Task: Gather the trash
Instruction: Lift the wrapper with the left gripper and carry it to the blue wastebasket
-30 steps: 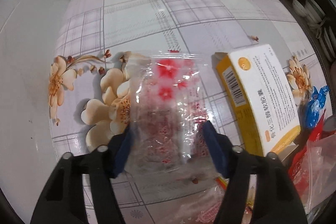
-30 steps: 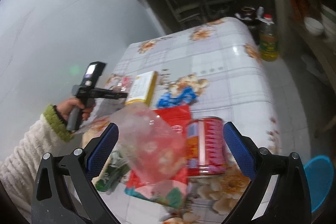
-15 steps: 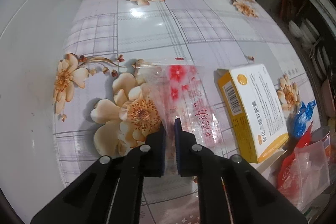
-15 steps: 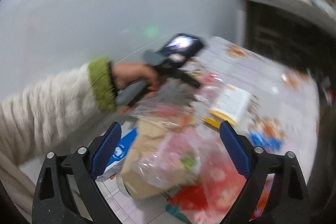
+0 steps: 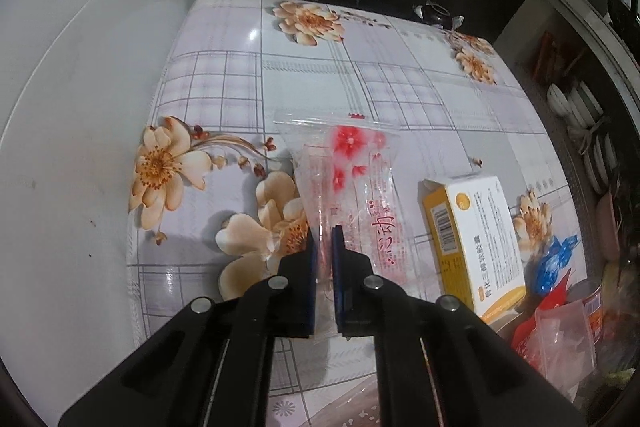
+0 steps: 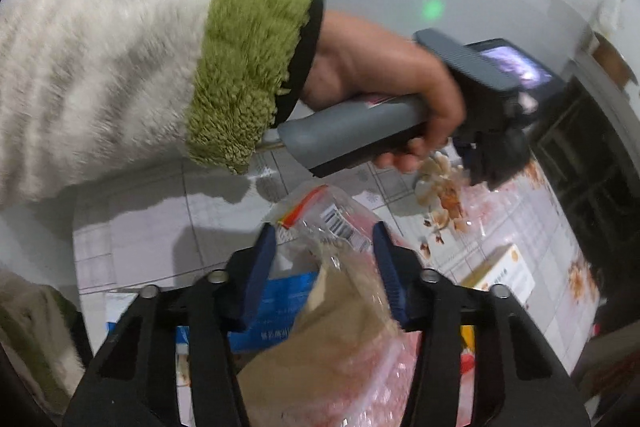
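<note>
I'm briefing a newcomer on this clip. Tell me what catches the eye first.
First, the left gripper, low in the left wrist view, pinching a clear wrapper with red flowers over the floral tablecloth. Then the fluffy green-cuffed sleeve filling the right wrist view, above the right gripper, whose jaws are closing around a crumpled plastic bag.

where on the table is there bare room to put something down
The far half of the table, beyond the clear printed bag, is bare. So is the strip along its left edge. Crowded: right of the yellow-and-white box, by the blue wrapper and red can.
</note>
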The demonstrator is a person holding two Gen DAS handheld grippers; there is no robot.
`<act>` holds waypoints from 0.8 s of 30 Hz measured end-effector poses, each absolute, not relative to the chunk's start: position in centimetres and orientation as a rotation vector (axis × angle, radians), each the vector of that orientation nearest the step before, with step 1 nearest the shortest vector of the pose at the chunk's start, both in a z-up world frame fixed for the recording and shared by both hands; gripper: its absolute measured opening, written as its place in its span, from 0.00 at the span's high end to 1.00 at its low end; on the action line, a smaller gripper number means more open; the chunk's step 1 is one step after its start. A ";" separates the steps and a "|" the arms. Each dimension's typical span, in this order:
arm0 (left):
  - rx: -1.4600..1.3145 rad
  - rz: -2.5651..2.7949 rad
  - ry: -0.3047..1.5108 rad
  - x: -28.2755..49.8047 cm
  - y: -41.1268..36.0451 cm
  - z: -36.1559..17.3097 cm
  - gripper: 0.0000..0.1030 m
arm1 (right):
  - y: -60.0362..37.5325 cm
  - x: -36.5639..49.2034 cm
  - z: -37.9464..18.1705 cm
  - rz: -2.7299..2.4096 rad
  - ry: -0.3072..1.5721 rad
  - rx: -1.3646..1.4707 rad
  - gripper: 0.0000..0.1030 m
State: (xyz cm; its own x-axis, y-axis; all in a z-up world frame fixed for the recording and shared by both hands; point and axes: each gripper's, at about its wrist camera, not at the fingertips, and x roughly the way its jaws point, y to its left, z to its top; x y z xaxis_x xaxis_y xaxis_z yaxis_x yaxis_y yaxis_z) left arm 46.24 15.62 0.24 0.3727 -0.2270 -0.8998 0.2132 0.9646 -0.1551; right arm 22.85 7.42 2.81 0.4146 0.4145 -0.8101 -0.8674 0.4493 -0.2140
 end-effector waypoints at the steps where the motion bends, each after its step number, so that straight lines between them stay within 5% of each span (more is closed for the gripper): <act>1: -0.018 -0.282 1.152 46.2 15.7 0.3 0.94 | 7.7 22.5 2.8 0.886 0.753 -0.711 0.81; 2: -0.024 -0.282 1.148 46.2 15.7 0.4 0.94 | 7.7 22.7 2.5 0.874 0.753 -0.713 0.89; 8: -0.054 -0.262 1.116 46.0 16.1 0.8 0.94 | 5.3 24.4 3.9 0.808 0.690 -0.588 0.98; 24: -0.139 -0.329 0.858 40.0 14.0 12.2 0.94 | -11.9 23.8 12.7 0.529 0.435 -0.017 0.99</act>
